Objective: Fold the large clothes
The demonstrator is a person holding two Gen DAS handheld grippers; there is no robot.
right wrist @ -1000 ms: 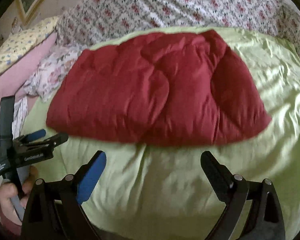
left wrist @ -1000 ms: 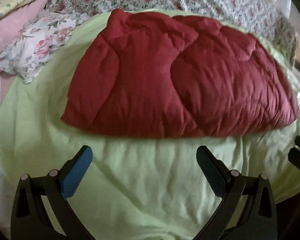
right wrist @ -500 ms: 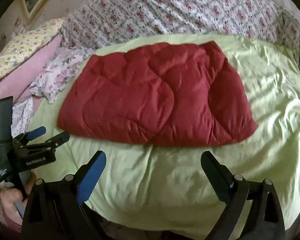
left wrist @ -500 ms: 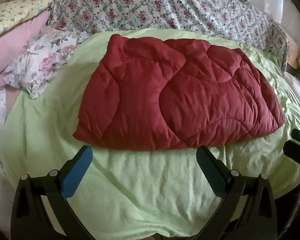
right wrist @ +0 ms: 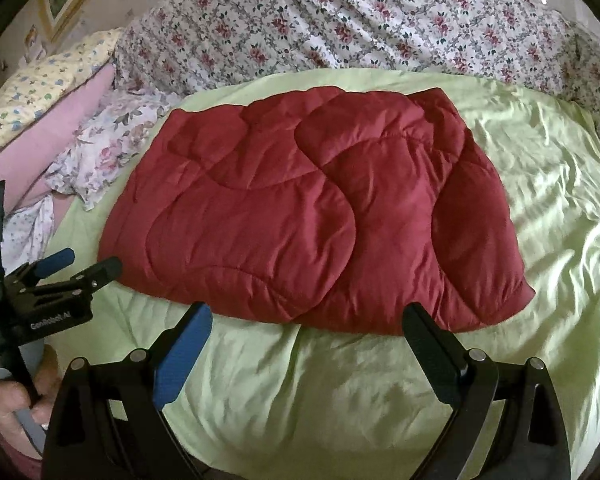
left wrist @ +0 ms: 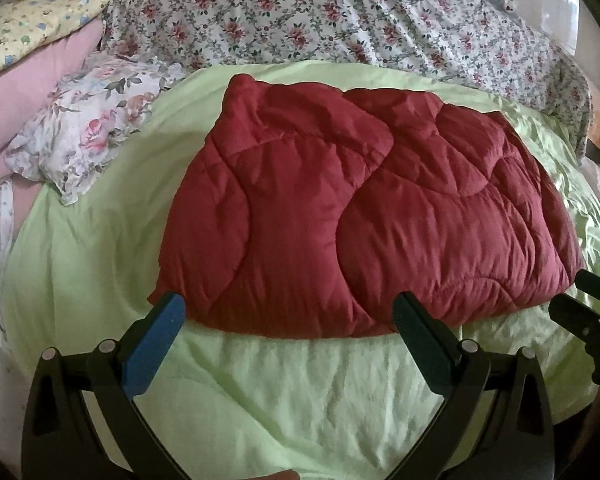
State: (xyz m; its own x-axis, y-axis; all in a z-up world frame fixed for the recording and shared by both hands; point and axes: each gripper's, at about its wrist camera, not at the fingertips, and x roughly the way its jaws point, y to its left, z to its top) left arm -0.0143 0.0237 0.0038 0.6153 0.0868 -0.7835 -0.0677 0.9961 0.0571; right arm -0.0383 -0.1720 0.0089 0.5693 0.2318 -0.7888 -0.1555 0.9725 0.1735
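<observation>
Both tongs, left tongs point(left wrist: 290, 314) and right tongs point(right wrist: 308, 320), spread above puffy quilted red comforter point(left wrist: 364, 216).

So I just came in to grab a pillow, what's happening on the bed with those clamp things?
A person is folding large clothes with a handheld gripper in each hand. A dark red quilted garment lies in a flat bundle on the light green sheet. The left gripper and the right gripper are both open and empty, held over the sheet just short of the garment's near edge. Floral bedding is piled behind.
</observation>
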